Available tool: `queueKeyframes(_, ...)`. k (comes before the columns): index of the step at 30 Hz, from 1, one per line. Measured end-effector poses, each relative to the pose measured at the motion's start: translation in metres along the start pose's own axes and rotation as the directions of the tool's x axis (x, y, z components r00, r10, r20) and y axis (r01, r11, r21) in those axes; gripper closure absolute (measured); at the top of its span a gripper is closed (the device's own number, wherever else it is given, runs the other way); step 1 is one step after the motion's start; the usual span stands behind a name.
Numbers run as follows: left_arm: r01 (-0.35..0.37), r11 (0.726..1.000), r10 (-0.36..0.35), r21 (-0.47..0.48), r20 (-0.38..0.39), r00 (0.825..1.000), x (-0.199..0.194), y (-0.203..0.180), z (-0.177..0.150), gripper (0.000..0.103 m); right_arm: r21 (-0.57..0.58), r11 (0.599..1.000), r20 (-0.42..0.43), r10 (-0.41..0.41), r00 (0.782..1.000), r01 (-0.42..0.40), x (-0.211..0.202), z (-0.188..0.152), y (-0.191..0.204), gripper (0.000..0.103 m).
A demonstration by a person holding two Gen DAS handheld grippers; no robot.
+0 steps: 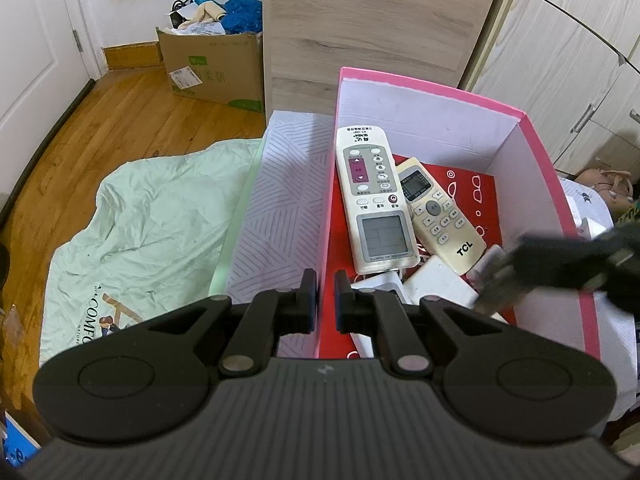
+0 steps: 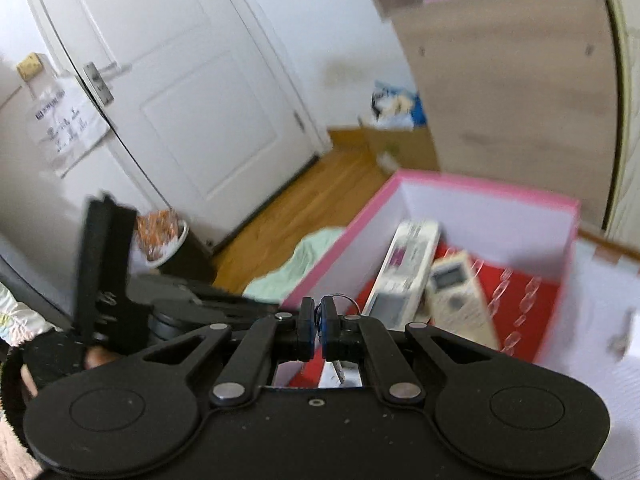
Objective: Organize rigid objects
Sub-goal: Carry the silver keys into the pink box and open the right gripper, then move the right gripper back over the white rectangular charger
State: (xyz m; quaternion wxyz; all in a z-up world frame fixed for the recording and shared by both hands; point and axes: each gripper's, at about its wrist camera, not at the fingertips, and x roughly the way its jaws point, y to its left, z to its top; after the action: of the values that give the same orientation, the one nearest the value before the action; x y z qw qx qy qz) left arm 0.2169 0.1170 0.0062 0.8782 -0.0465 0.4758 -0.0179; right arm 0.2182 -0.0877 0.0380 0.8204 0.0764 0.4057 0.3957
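Observation:
A pink box (image 1: pixel 440 92) with a red floor holds a long white remote (image 1: pixel 372 200), a cream TCL remote (image 1: pixel 440 216) and some white adapters (image 1: pixel 436 284). My left gripper (image 1: pixel 324 300) is shut on the box's left wall, one finger inside and one outside. My right gripper (image 2: pixel 319 320) is shut on a small key (image 2: pixel 338 372) with a ring, the blade hanging below the pads. It hovers at the near edge of the pink box (image 2: pixel 480 192). In the left wrist view the right gripper (image 1: pixel 504 276) is a blur over the box's right side.
A white patterned box (image 1: pixel 288 200) stands against the pink box's left wall. A pale green cloth (image 1: pixel 152 232) lies on the wooden floor. Beyond are a filled cardboard box (image 1: pixel 216 68), a wood-grain cabinet (image 1: pixel 372 20), a white door (image 2: pixel 180 100) and a bin (image 2: pixel 164 236).

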Motion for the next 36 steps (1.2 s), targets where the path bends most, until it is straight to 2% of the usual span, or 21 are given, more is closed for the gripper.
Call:
queueKeyframes(5,0.005,1.000,-0.005,-0.006,-0.002,1.000,0.001,0.002,0.002,0.096,0.093,0.995,-0.088,0.036,0.995,-0.027,0.035,-0.011,-0.012,0.099)
queueKeyframes(7,0.004,1.000,-0.004,-0.001,-0.002,1.000,0.001,0.002,0.002,0.096,0.119,0.992,-0.099,0.039,0.994,-0.027,0.045,-0.015,-0.019,0.099)
queueKeyframes(13,0.011,1.000,-0.011,0.010,0.000,1.000,0.000,0.003,0.002,0.096,0.030,0.995,-0.065,-0.090,0.994,0.092,0.038,-0.010,-0.023,0.090)
queueKeyframes(16,0.013,1.000,-0.013,0.011,0.001,1.000,0.000,0.004,0.002,0.096,-0.031,0.991,-0.026,-0.128,0.991,0.127,0.021,-0.007,-0.018,0.075)
queueKeyframes(20,0.011,1.000,-0.011,0.013,0.002,1.000,0.000,0.005,0.002,0.096,-0.041,0.989,0.053,-0.138,0.989,0.140,-0.018,0.003,-0.019,0.073)
queueKeyframes(27,0.011,1.000,-0.011,0.009,0.001,1.000,0.000,0.005,0.002,0.096,-0.016,0.986,0.166,-0.164,0.972,0.169,-0.092,0.007,-0.039,0.070)
queueKeyframes(31,0.012,1.000,-0.012,0.012,0.000,1.000,0.000,0.005,0.002,0.096,0.005,0.975,0.181,-0.220,0.958,0.223,-0.118,0.000,-0.057,0.067)
queueKeyframes(36,0.009,0.999,-0.009,0.042,-0.001,1.000,0.001,0.002,0.001,0.096,0.049,0.958,0.145,-0.288,0.947,0.284,-0.125,-0.012,-0.091,0.058)
